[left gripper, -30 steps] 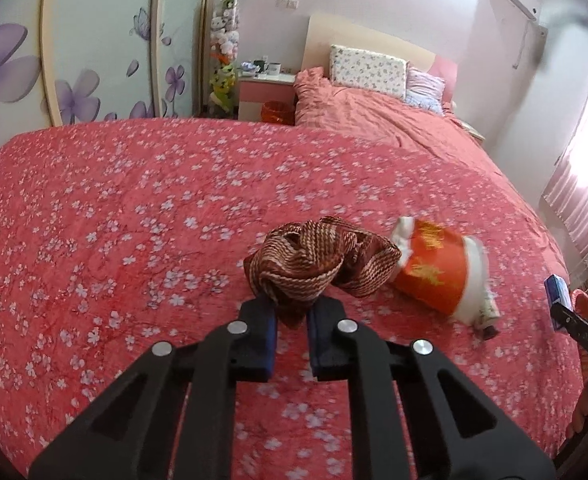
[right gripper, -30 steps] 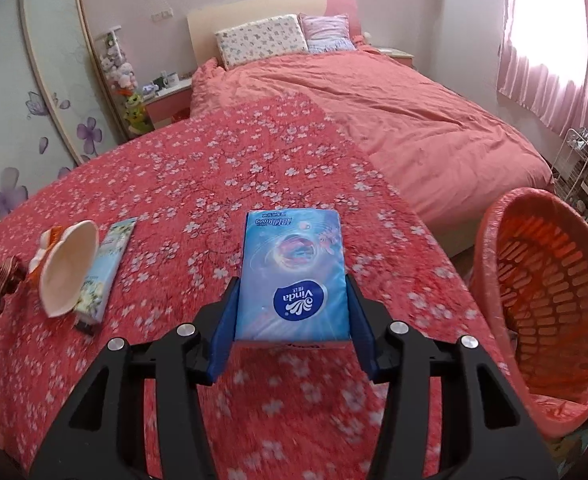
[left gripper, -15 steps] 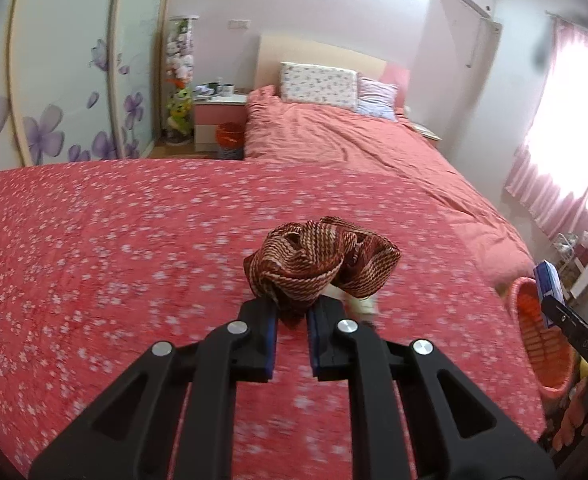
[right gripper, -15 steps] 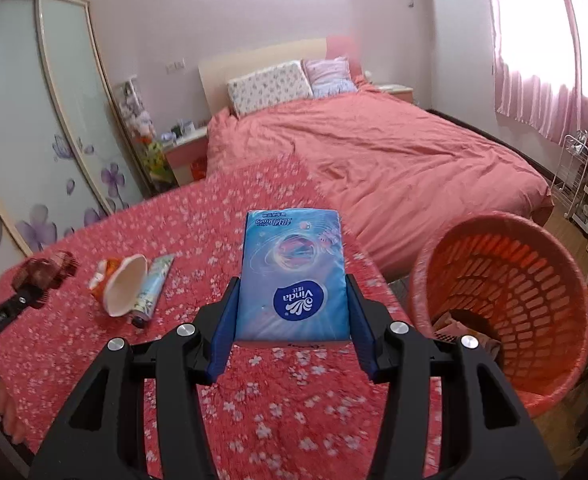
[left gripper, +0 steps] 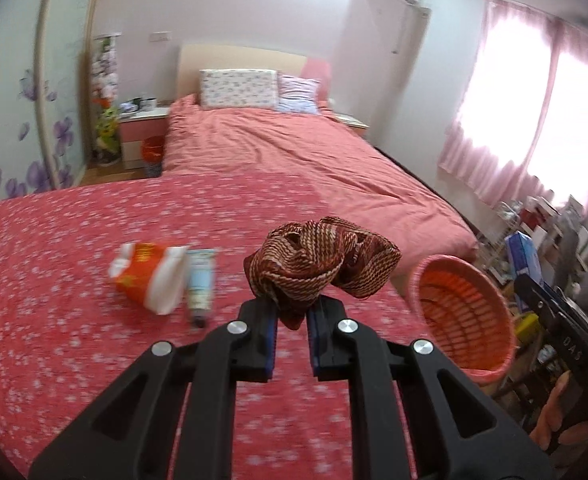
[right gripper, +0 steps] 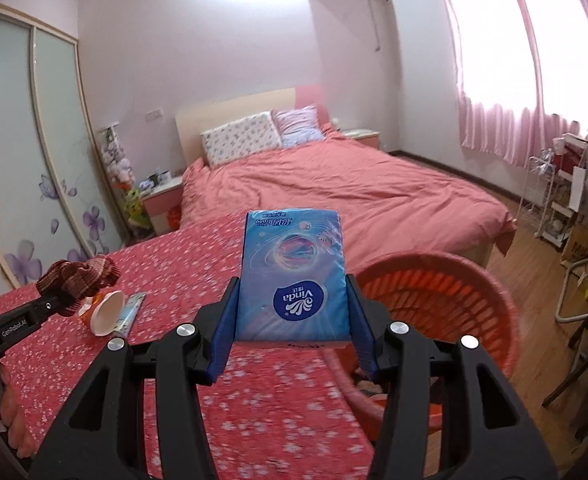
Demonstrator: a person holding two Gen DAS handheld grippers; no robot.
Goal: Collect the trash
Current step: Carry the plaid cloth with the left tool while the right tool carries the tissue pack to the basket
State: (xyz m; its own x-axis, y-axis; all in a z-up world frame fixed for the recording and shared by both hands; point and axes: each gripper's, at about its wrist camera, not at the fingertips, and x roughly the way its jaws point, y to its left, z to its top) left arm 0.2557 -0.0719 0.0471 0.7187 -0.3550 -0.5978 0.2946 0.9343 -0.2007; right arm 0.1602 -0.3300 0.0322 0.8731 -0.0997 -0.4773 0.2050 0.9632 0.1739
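Observation:
My left gripper (left gripper: 291, 312) is shut on a crumpled brown striped cloth (left gripper: 320, 260), held above the red flowered bedspread (left gripper: 74, 300). The right gripper (right gripper: 293, 308) is shut on a blue tissue pack (right gripper: 294, 276), carried above the spread's edge next to the orange plastic basket (right gripper: 446, 300). That basket (left gripper: 462, 320) stands on the floor to the right of the left gripper. An orange and white paper cup (left gripper: 150, 276) lies on its side on the spread beside a pale blue tube (left gripper: 200, 280). The right wrist view shows the left gripper (right gripper: 60, 300) with the cloth (right gripper: 78, 276) at far left.
A second bed with a red quilt (left gripper: 294, 152) and pillows (left gripper: 238, 88) lies beyond. A nightstand (left gripper: 142, 128) and small red bin (left gripper: 152, 152) stand by the wardrobe. Shelves with clutter (right gripper: 566, 192) line the window wall on the wooden floor (right gripper: 534, 264). A hand (left gripper: 562, 416) shows at lower right.
Both grippers have risen and swung right toward the basket with their loads. The cup and tube now lie to the left of the left gripper, and the basket has come into its view.

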